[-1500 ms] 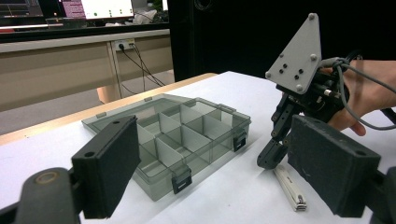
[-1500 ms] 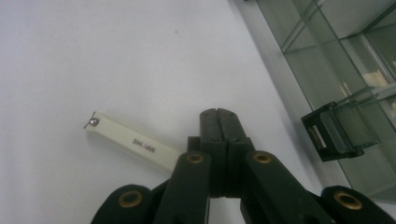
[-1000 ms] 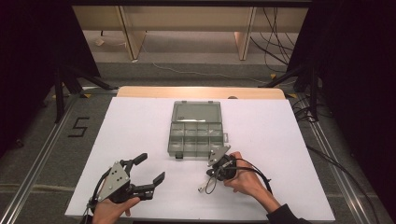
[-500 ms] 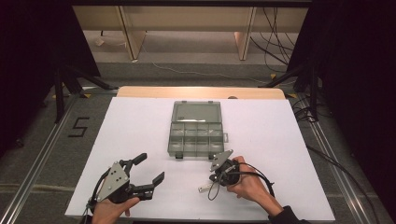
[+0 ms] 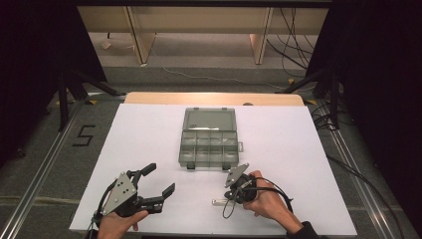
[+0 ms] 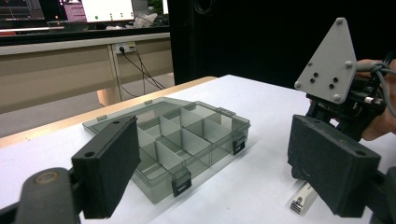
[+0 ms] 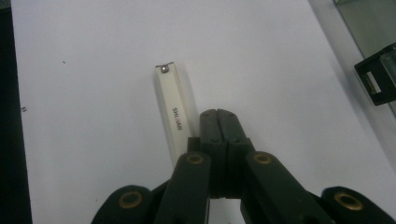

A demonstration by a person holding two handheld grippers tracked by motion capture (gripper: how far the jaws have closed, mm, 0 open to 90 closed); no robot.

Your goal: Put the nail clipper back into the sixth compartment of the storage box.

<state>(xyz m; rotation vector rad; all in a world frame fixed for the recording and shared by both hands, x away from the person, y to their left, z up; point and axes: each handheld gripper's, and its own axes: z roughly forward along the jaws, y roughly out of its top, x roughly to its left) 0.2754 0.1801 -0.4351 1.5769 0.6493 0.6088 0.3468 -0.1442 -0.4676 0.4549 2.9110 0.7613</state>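
A clear grey compartment box (image 5: 209, 139) lies with its lid open at the middle of the white table (image 5: 298, 149); I also see this box (image 6: 173, 140) straight ahead in the left gripper view. A small white nail clipper (image 5: 218, 202) lies flat near the front edge. My right gripper (image 5: 229, 195) points down at the table just right of the clipper (image 7: 172, 109). The right gripper (image 7: 218, 113) is shut with nothing between its pads, and the clipper lies beside its left jaw. My left gripper (image 5: 158, 180) stands open at the front left, holding nothing (image 6: 219, 177).
One black latch of the box (image 7: 377, 79) shows at the right edge of the right gripper view. The table's front edge runs close below both hands. Desks and loose cables (image 5: 293, 30) stand on the floor beyond the table.
The right hand has drifted slightly toward the front edge of the table. The left gripper, the box and the clipper have kept their places.
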